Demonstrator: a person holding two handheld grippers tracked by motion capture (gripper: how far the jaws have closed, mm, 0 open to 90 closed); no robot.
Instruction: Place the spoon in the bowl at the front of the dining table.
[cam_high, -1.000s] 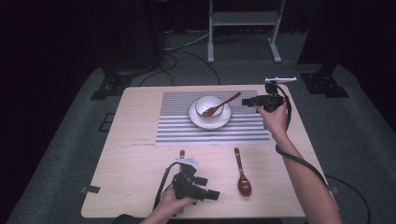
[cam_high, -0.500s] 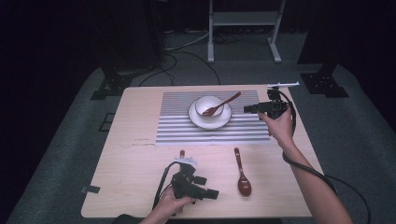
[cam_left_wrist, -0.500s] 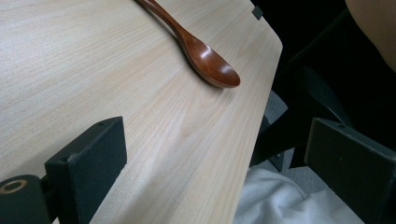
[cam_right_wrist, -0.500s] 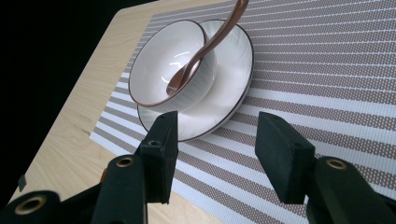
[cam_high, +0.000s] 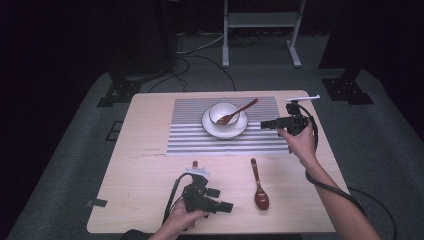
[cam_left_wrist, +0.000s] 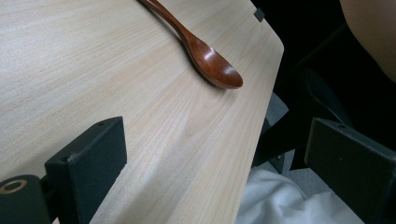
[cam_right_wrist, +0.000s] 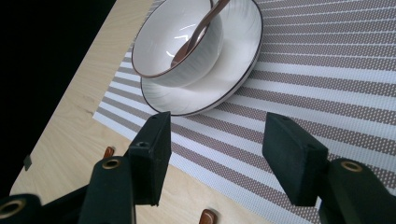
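Note:
A white bowl (cam_high: 223, 113) sits on a white plate (cam_high: 210, 127) on a striped placemat (cam_high: 190, 140). A brown wooden utensil (cam_high: 239, 111) leans in the bowl, its handle pointing to the back right. My right gripper (cam_high: 264, 124) hovers over the mat's right edge and points left at the plate. Its jaws have just been opening and stand open with nothing between them. In the right gripper view the bowl (cam_right_wrist: 163, 42) and plate (cam_right_wrist: 224, 79) lie just beyond the right gripper (cam_right_wrist: 224, 149). A second wooden spoon (cam_high: 260, 187) lies near the front edge. My left gripper (cam_high: 227, 206) rests open to its left, pointing at the spoon (cam_left_wrist: 205, 53).
The wooden table (cam_high: 150, 170) has bare room left of the mat and between mat and front edge. In the left gripper view the table's edge (cam_left_wrist: 261, 116) runs close past the spoon's bowl. Stands and cables lie on the dark floor behind.
My right gripper has drawn back from the utensil's handle toward the near side and sunk a little, its jaws spreading. The utensil stays in the bowl. The left gripper has not moved.

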